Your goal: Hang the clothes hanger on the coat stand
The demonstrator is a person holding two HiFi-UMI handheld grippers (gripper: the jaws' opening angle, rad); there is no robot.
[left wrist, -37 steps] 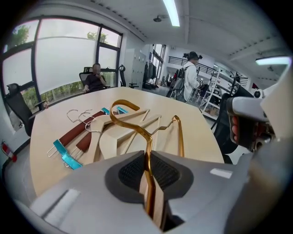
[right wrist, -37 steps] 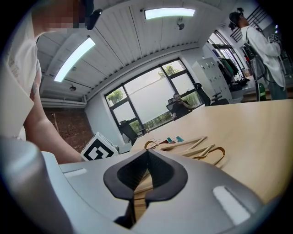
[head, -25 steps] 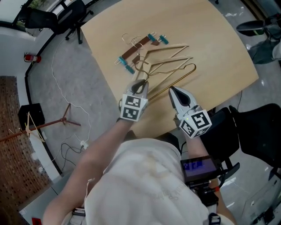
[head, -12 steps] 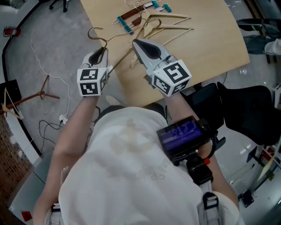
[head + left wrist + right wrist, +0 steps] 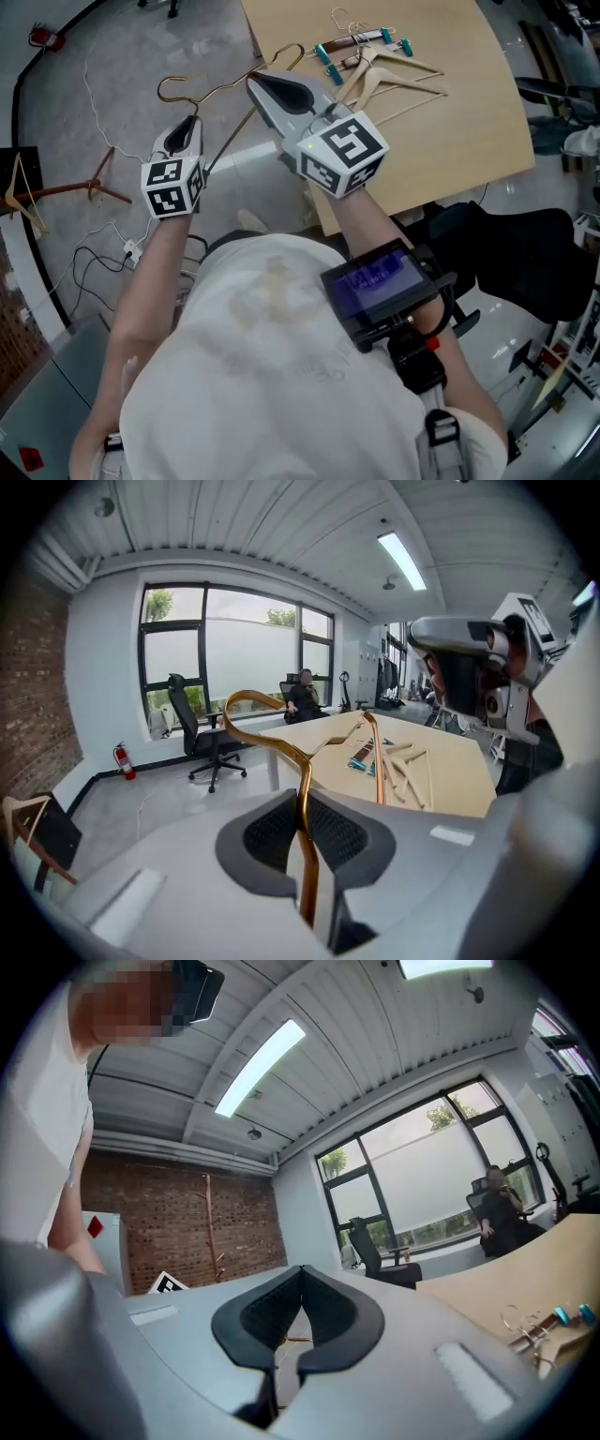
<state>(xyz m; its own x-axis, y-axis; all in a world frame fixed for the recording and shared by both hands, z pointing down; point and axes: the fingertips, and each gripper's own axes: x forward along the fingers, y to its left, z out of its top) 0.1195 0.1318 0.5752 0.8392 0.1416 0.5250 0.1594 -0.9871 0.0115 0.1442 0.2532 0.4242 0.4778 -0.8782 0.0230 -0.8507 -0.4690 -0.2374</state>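
Note:
A gold wire hanger [image 5: 246, 75] hangs in the air over the floor, left of the table, and my left gripper [image 5: 190, 124] is shut on its wire. In the left gripper view the gold wire [image 5: 305, 794] runs up between the pads and its hook [image 5: 246, 701] curls above them. My right gripper [image 5: 257, 81] is raised beside the hanger, shut and empty, with its tips [image 5: 300, 1273] meeting. The wooden coat stand [image 5: 208, 1230] rises thin against the brick wall; from above its base [image 5: 92, 186] shows at the far left.
The tan table [image 5: 459, 131] carries other hangers [image 5: 375, 64], wooden ones and clip ones. A white cable [image 5: 103, 141] trails over the grey floor. A black chair [image 5: 525, 262] stands at the right. An office chair [image 5: 202, 738] and a seated person are by the window.
The left gripper has lifted the gold hanger off the table and carried it left over the floor. The view has swung left, and the right gripper has risen and moved forward.

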